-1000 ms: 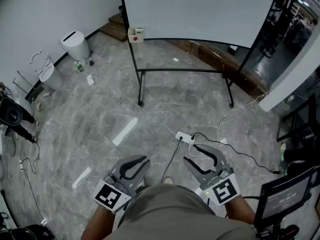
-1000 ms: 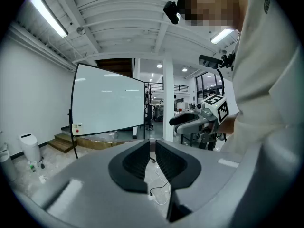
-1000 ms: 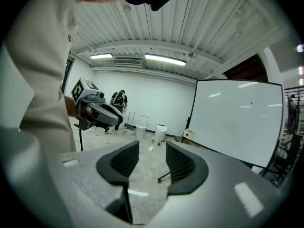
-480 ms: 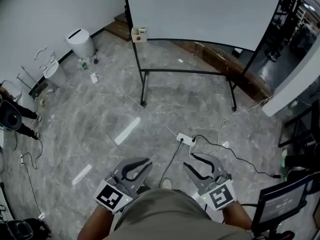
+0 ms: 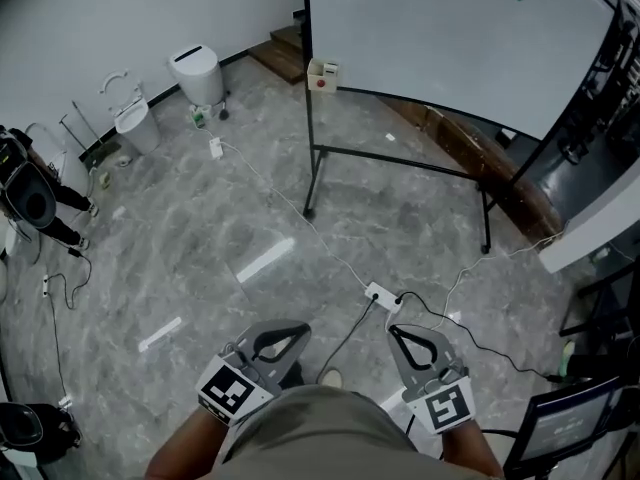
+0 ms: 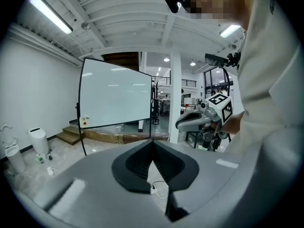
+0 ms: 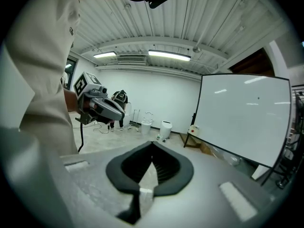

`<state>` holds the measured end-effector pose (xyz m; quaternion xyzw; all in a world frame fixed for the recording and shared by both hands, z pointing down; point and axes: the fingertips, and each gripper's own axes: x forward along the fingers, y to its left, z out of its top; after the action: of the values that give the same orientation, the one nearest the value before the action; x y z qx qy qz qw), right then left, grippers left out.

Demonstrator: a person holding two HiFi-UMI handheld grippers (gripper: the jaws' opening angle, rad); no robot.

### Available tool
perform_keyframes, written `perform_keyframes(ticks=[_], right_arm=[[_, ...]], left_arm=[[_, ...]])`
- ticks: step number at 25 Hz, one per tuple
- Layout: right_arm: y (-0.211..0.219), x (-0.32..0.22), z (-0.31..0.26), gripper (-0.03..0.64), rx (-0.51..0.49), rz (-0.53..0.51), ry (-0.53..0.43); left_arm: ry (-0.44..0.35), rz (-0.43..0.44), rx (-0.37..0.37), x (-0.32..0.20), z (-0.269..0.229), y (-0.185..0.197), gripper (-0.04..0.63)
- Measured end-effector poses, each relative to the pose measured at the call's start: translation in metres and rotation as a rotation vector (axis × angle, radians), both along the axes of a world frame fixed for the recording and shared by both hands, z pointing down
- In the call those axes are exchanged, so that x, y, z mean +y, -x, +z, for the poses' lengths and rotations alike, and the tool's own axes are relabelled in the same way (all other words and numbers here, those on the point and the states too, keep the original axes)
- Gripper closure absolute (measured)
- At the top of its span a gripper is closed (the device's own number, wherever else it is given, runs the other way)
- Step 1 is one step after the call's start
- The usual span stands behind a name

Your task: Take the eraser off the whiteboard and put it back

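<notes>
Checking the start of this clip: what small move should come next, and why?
Probably step toward the whiteboard: the eraser at its lower left corner is well beyond the left gripper and right gripper, whose jaws have just closed empty.

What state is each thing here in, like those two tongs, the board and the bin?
left tongs: shut, just closed, nothing between them
right tongs: shut, just closed, nothing between them
whiteboard: upright, nearly blank
eraser: stuck at the whiteboard's lower left corner
bin: shut
power strip: lying flat, cables attached
</notes>
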<state>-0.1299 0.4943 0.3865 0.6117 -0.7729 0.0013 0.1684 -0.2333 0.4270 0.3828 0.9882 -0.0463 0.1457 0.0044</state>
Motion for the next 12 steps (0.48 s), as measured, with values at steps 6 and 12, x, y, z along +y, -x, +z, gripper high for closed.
perform_keyframes(ticks=[6, 12], right_arm=[[-0.001, -0.039, -0.002, 0.615, 0.015, 0.012, 0.016], [-0.007, -0.101, -0.005, 0.615, 0.010, 0.062, 0.049]], left_arm=[[0.008, 0.016, 0.036, -0.041, 0.002, -0.004, 0.589], [0.008, 0.049, 0.070, -0.109, 0.001, -0.016, 0.589]])
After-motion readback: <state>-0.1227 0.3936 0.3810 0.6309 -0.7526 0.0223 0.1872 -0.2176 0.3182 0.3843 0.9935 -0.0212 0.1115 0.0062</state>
